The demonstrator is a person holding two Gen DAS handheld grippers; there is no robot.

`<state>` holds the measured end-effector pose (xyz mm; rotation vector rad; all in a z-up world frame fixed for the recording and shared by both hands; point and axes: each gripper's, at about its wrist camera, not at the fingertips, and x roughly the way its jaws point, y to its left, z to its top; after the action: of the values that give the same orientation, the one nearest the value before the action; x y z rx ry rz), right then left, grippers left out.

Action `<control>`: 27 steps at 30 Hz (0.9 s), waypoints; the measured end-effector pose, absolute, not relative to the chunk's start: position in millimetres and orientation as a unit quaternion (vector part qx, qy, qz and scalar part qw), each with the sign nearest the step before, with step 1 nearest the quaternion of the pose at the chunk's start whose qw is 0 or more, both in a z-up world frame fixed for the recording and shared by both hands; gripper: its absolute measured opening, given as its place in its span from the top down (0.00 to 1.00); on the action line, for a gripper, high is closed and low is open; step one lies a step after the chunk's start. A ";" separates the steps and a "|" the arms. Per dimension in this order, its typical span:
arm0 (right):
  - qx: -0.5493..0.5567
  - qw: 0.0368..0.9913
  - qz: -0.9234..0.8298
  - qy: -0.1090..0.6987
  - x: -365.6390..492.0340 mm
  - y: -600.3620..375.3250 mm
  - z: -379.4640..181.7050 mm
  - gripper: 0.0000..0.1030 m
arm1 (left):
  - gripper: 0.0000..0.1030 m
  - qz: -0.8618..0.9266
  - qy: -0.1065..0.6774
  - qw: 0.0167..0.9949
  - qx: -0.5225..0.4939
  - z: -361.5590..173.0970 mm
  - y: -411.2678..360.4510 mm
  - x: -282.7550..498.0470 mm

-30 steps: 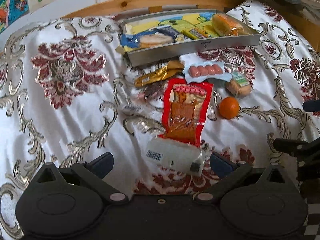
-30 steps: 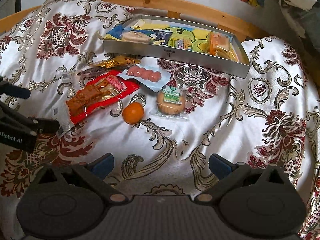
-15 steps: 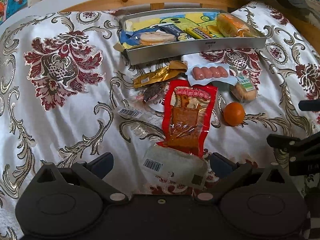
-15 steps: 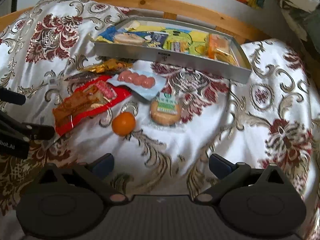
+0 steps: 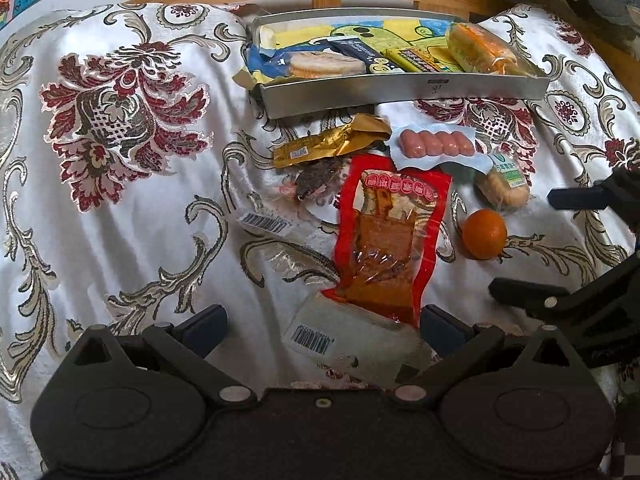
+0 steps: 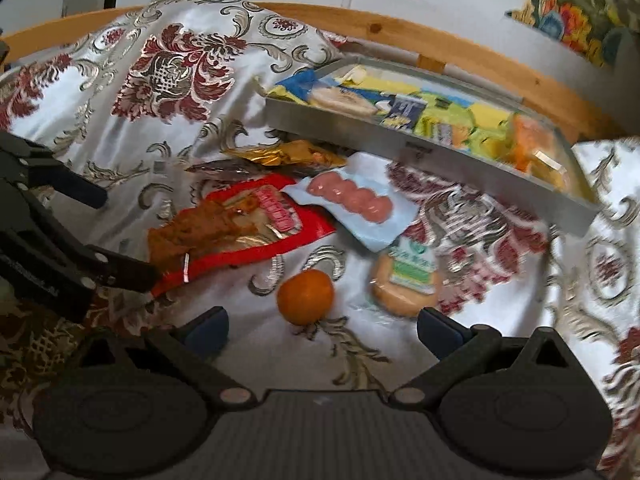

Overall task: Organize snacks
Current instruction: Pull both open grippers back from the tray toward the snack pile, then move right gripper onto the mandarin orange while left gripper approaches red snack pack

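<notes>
Both spread tools (image 5: pixel 322 322) (image 6: pixel 322 324) have neared the snacks; package (image 6: pixel 412 270) lettering stays unreadable.

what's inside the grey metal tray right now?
The grey metal tray holds a round cracker pack in blue wrap, a dark blue packet, a yellow bar and an orange bread pack. They cover most of the cartoon-printed liner.

Both grippers hovered low and near with their jaws spread wide and nothing held, the left gripper (image 5: pixel 322 326) on the left and the right gripper (image 6: pixel 322 326) just beside it on the right, each one's dark fingers showing at the edge of the other's view.
</notes>
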<state>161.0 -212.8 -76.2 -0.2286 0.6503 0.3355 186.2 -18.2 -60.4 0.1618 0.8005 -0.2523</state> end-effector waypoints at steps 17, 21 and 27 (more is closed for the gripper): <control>-0.102 0.927 0.168 0.319 173.3 -212.5 -88.4 0.26 | 0.01 -0.140 0.386 0.908 0.084 -65.8 -21.7 201.4; -0.110 0.926 0.177 0.315 172.1 -208.8 -88.2 0.34 | 0.03 -0.166 0.379 0.905 0.094 -66.2 -25.6 198.6; -0.108 0.928 0.175 0.311 173.7 -209.5 -87.9 0.38 | 0.13 -0.198 0.369 0.901 0.115 -68.5 -35.6 195.1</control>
<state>173.7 -209.5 -87.9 -0.2217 0.6371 0.3596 195.1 -35.6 -68.5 0.2387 0.7627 -0.4102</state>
